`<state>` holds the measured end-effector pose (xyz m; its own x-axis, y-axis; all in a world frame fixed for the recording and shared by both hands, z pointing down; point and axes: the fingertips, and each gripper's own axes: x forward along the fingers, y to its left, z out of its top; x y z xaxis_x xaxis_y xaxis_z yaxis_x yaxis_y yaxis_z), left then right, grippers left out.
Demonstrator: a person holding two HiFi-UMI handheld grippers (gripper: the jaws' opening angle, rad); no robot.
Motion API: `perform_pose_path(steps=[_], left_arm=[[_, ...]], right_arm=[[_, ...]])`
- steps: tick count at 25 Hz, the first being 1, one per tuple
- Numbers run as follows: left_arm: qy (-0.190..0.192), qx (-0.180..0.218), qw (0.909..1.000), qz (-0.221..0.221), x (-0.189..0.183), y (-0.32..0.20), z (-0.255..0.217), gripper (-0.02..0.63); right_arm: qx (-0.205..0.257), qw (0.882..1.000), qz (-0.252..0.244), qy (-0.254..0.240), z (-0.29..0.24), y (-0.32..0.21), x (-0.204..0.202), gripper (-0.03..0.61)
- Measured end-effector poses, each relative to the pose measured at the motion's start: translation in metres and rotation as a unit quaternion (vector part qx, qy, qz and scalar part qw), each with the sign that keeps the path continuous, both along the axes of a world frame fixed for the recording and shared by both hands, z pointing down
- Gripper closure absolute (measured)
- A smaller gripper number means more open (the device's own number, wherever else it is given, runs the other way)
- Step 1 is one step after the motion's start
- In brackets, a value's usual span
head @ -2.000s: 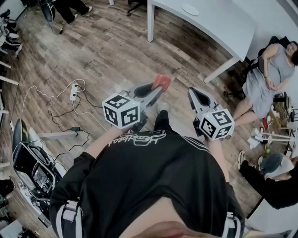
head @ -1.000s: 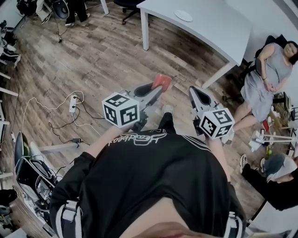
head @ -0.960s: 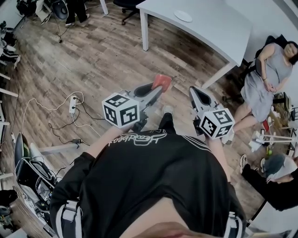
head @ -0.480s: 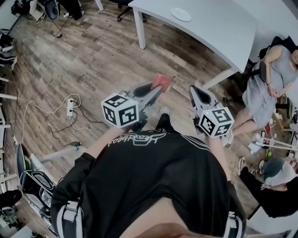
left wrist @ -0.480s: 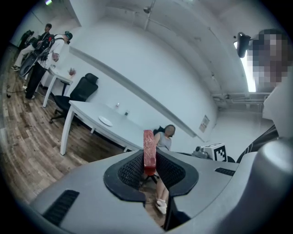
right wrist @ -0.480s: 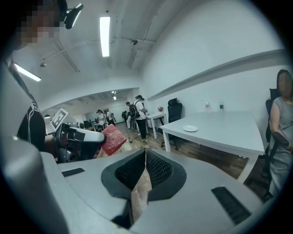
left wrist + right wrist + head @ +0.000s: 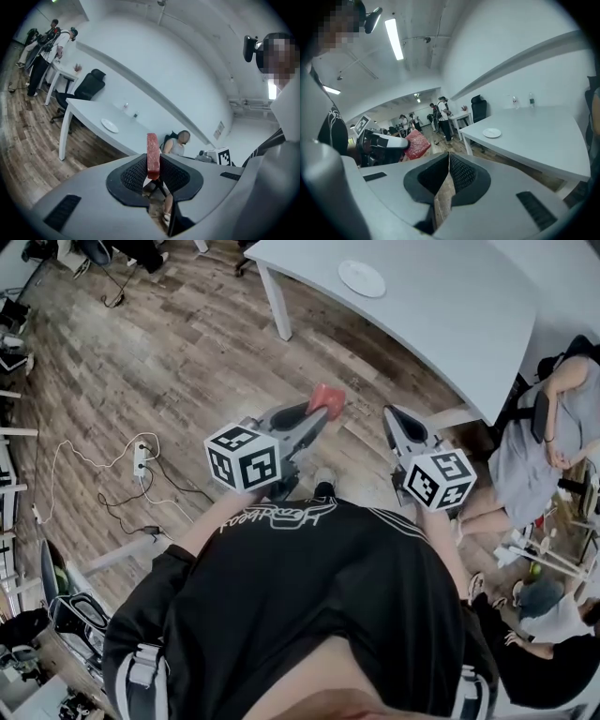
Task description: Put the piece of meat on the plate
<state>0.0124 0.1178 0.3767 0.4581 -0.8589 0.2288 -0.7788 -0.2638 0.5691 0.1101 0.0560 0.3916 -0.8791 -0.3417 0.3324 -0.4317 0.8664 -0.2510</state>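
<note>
The left gripper (image 7: 319, 416) clamps the piece of meat (image 7: 327, 398). The right gripper (image 7: 395, 415) is empty, jaws together. The plate (image 7: 362, 278) rests on the table (image 7: 450, 329).

Red meat (image 7: 328, 397) clamped in left tool (image 7: 317, 416), right tool (image 7: 397, 416) seemingly empty — white plate (image 7: 362, 278) on grey table (image 7: 450, 320) ahead

— My head camera looks steeply down from overhead at the wooden floor (image 7: 169, 362), the white counter (image 7: 441, 315) far ahead.
— And the other two?
— One rides the left tongs (image 7: 152, 164), one the right tongs (image 7: 448, 157), each close along its jaws, near level. All three share that counter and its plate (image 7: 362, 278).
</note>
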Motion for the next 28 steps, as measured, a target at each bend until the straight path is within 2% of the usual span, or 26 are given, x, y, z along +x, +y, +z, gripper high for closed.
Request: perform_pose_path(steps=[9, 21, 28], left_arm=[[-0.002, 0.009, 0.9999, -0.011, -0.005, -0.081, -0.012, 0.531], [0.007, -0.002, 1.0000, -0.003, -0.016, -0.121, -0.003, 0.531], [0.011, -0.011, 0.9998, 0.014, -0.036, -0.167, 0.007, 0.531]], right_arm=[[0.009, 1.000, -0.015, -0.014, -0.013, -0.086, -0.008, 0.568], [0.000, 1.000, -0.009, -0.018, -0.005, -0.124, -0.019, 0.568], [-0.011, 1.000, 0.010, -0.009, 0.007, -0.165, -0.036, 0.568]])
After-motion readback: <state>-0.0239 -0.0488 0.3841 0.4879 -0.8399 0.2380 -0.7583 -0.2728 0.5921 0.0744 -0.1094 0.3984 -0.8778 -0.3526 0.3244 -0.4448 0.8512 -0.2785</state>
